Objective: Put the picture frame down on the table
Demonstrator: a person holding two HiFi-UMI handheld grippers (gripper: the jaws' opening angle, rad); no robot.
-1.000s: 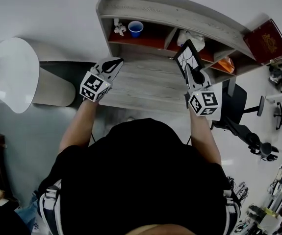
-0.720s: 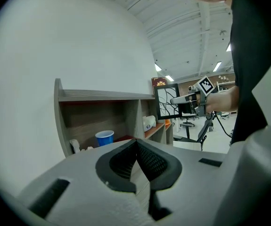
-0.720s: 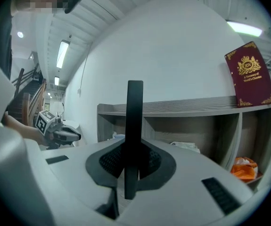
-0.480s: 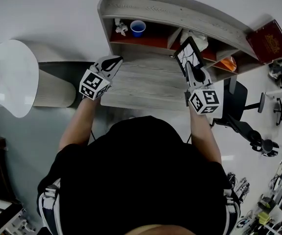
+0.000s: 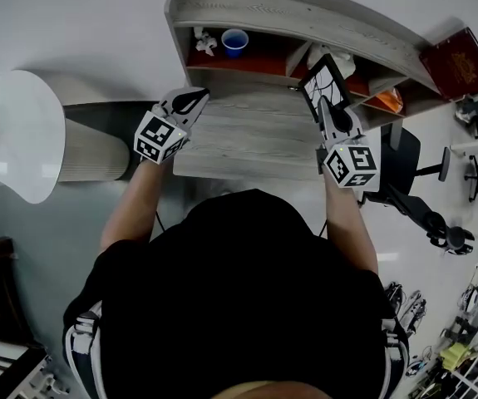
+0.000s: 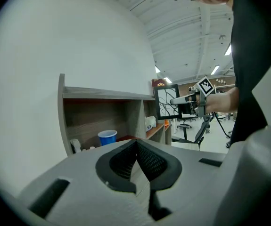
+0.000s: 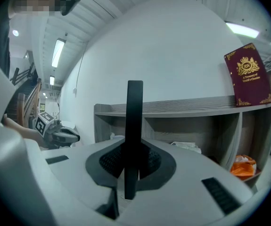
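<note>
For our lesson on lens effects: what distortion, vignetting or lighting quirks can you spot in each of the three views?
Head view: the fisheye lens bends the straight shelf unit into an arc. Left gripper view: black rounded corners, and the ceiling lights show as bright streaks. Right gripper view: same dark vignette; the picture frame, seen edge-on, reads as a dark silhouette.

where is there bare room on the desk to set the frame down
The desk top is bare between the left gripper and the frame in the right gripper. The shelf behind is crowded: cup, white bag, orange item.
</note>
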